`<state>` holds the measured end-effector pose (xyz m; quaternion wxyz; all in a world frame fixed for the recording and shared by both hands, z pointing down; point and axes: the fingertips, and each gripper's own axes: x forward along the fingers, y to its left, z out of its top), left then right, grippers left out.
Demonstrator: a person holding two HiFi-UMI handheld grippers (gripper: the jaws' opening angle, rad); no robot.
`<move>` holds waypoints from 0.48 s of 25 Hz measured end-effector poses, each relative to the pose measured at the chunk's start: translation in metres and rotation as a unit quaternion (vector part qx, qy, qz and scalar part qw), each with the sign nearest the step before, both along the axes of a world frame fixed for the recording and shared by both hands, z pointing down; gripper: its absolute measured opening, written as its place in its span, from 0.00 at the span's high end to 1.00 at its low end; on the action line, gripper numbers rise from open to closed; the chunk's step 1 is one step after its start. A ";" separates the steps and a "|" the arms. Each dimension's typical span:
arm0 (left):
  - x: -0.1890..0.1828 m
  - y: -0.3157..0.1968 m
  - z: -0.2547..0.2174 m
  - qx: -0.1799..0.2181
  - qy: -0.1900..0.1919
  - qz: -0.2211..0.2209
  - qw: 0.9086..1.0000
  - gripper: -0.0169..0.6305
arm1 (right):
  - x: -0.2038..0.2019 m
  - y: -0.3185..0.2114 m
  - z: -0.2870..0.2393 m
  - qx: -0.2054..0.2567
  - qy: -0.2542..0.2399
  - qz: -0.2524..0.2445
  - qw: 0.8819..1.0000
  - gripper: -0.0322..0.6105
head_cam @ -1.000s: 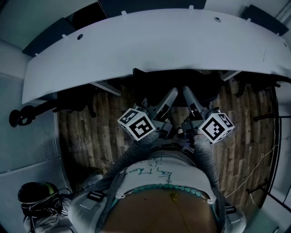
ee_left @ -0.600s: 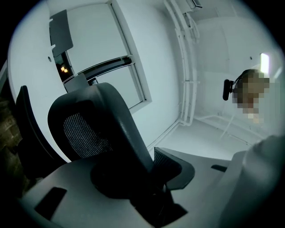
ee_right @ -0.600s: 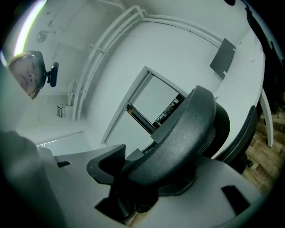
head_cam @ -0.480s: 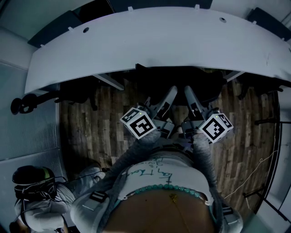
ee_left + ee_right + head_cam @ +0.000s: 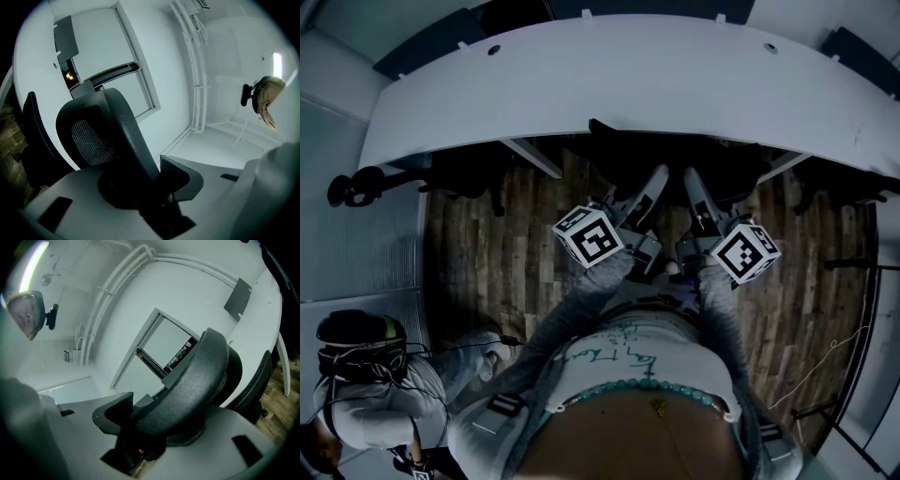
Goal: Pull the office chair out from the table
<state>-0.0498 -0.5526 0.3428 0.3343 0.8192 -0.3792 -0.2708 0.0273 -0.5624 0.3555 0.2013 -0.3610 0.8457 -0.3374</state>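
A black office chair is tucked under the curved white table, only its back showing in the head view. My left gripper and right gripper reach side by side onto the top of that back. In the left gripper view the mesh backrest runs down between the jaws of the left gripper, which have just been closing and now clamp its rim. In the right gripper view the padded top edge of the backrest sits in the right gripper, whose jaws have also just been closing onto it.
More dark chairs stand under the table at the left and right. A person with a headset crouches at the lower left on the wooden floor. A thin cable lies at the lower right.
Both grippers have edged up the picture toward the table and onto the chair's back. The person at the lower left has come further into view.
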 end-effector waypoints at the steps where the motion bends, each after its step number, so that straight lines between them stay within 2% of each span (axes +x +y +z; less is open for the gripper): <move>1: 0.001 0.001 0.000 0.001 0.001 -0.001 1.000 0.77 | 0.001 0.001 0.000 0.001 0.002 -0.002 1.000 0.61; 12: 0.000 0.003 0.008 -0.007 0.010 -0.015 1.000 0.77 | 0.000 0.002 0.008 -0.010 -0.004 -0.020 1.000 0.62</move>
